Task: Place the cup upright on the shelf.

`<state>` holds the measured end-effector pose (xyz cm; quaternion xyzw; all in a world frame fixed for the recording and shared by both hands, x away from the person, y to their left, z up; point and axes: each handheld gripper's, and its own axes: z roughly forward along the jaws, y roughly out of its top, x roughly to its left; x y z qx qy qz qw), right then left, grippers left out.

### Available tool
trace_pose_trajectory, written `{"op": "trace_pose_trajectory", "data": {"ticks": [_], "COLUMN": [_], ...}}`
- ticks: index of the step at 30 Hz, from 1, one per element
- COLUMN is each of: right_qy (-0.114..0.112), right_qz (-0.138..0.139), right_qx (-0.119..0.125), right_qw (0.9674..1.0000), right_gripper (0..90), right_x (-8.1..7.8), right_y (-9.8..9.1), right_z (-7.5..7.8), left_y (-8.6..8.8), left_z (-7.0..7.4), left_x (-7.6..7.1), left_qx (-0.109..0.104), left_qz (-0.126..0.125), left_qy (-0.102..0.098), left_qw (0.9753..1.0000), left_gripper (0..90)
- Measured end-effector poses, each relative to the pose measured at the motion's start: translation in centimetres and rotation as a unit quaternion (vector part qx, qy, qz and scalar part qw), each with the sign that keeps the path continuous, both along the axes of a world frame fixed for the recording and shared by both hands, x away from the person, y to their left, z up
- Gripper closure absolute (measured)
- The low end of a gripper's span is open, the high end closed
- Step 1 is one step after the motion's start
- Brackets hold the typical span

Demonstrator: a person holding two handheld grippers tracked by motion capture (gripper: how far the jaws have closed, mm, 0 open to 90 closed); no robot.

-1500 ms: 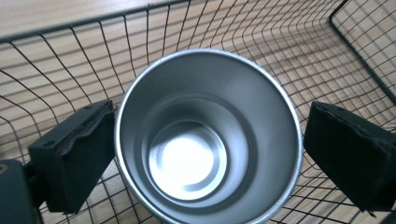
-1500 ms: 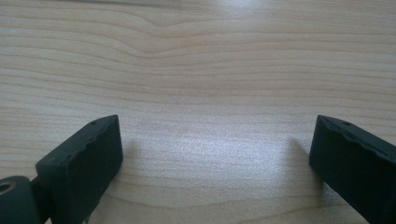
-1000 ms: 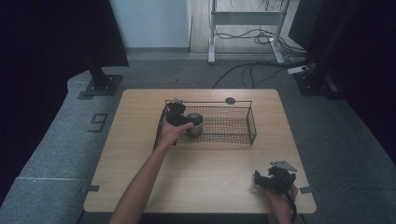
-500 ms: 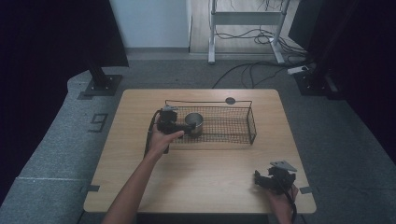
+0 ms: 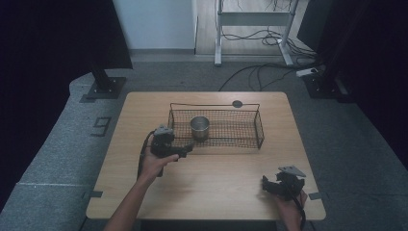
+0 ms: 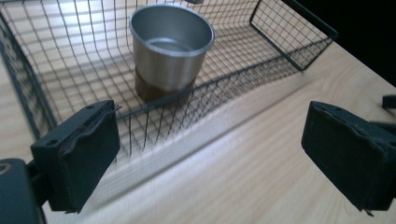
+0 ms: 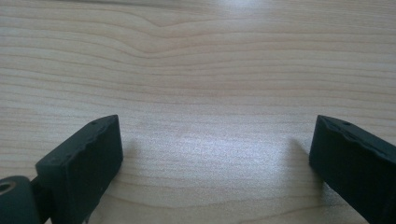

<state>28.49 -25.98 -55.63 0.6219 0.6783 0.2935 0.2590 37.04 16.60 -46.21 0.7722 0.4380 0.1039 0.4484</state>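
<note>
Standing upright inside the wire basket (image 5: 259, 126), the steel cup (image 5: 199, 127) is resting on the mesh floor toward the basket's left end, mouth up and empty as far as the left gripper view is showing (image 6: 171, 49). The basket (image 6: 275, 35) is sitting on the wooden counter (image 5: 144, 110), nearer the far edge than the near edge and roughly centred between the left and right edges. A small dark round disc (image 5: 237, 103) is lying on the counter just behind the basket's far rim.

Left gripper (image 5: 186, 149) is hovering just outside the basket's near-left corner, held by the person's left hand (image 5: 155, 162), forearm coming in from the near edge. Its fingers (image 6: 77, 151) are standing wide apart and holding nothing; the gap between them is framing the basket's near wall, with the cup behind the mesh and well clear of both pads. Fingers are not touching the wire.

Right gripper (image 5: 267, 185) is resting low near the counter's near-right corner, gripped by the right hand (image 5: 288, 204), grey three-cornered plate on top. Its fingers (image 7: 84, 161) are also spread apart, with bare wood grain between them and nothing gripped. The two grippers are sitting well apart from each other.
</note>
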Motion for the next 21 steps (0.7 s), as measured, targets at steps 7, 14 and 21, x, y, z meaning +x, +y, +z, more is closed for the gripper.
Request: {"op": "trace_pose_trajectory", "data": {"ticks": [7,14,21], "right_qy": [0.000,-0.001,-0.001], "right_qz": [0.000,0.000,0.000], "right_qx": [0.000,-0.001,-0.001], "right_qw": [1.0000,1.0000,1.0000], "right_gripper": [2.8,2.8,2.8], "right_x": [0.0,0.0,0.0], "right_y": [0.0,0.0,0.0], "right_z": [0.0,0.0,0.0], "left_y": [2.3,3.4,3.6], "left_z": [-2.3,-3.9,-5.4], "left_x": [-2.8,-4.4,-6.0], "left_qx": [-0.008,0.008,0.008], "left_qz": [0.012,0.020,0.019], "left_qy": [0.010,0.014,0.020], "left_qw": [0.9998,0.9997,0.9996], "left_gripper": [5.2,5.6,5.9]}}
